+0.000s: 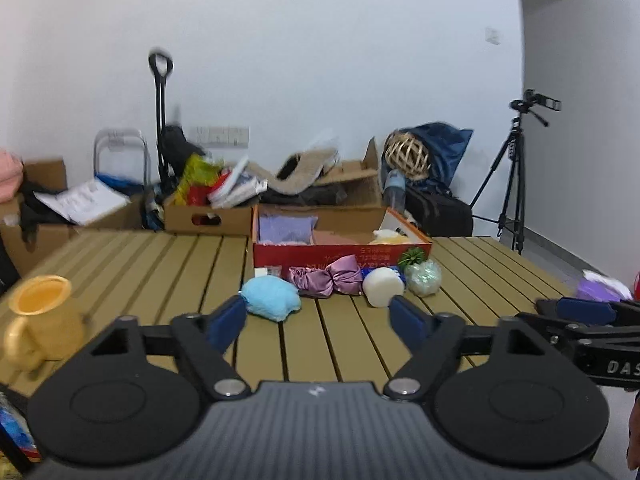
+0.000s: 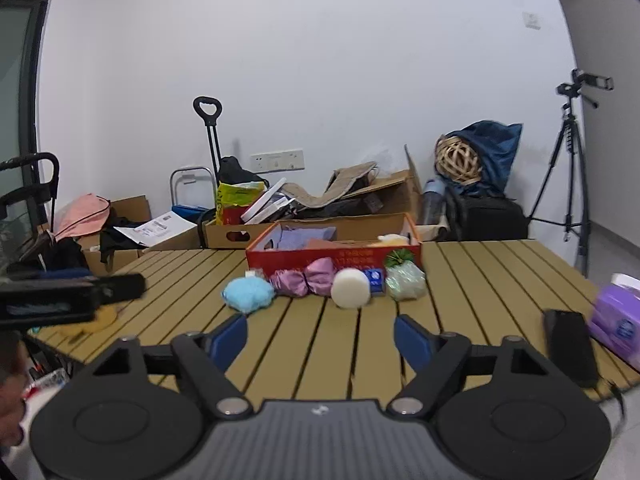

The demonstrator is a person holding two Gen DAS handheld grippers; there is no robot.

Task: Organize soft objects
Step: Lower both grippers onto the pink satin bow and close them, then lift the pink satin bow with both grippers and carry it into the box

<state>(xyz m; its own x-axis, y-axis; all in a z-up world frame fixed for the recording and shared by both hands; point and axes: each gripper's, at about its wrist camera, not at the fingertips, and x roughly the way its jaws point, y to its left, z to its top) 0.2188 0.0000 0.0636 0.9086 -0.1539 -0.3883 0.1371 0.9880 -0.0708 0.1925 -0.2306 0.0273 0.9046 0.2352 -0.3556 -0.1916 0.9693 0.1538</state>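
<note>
Soft objects lie in a row on the slatted table before a red box (image 1: 320, 254) (image 2: 304, 258): a light blue fluffy cloth (image 1: 271, 297) (image 2: 248, 294), a pink satin bow (image 1: 326, 280) (image 2: 304, 280), a white round sponge (image 1: 383, 286) (image 2: 351, 288) and a pale green mesh puff (image 1: 424, 277) (image 2: 405, 280). The box holds a lilac cloth (image 1: 285, 229) (image 2: 306, 236) and a cream soft item (image 1: 386, 236). My left gripper (image 1: 318, 318) is open, just short of the blue cloth, with nothing between its fingers. My right gripper (image 2: 320, 338) is open too, nearer the table's front than the sponge.
A yellow mug (image 1: 40, 320) stands at the table's left. A purple tissue pack (image 2: 618, 320) and a black flat object (image 2: 570, 346) lie at the right. Cardboard boxes, a trolley and a tripod (image 2: 572, 168) stand behind the table. The other gripper shows at each view's edge.
</note>
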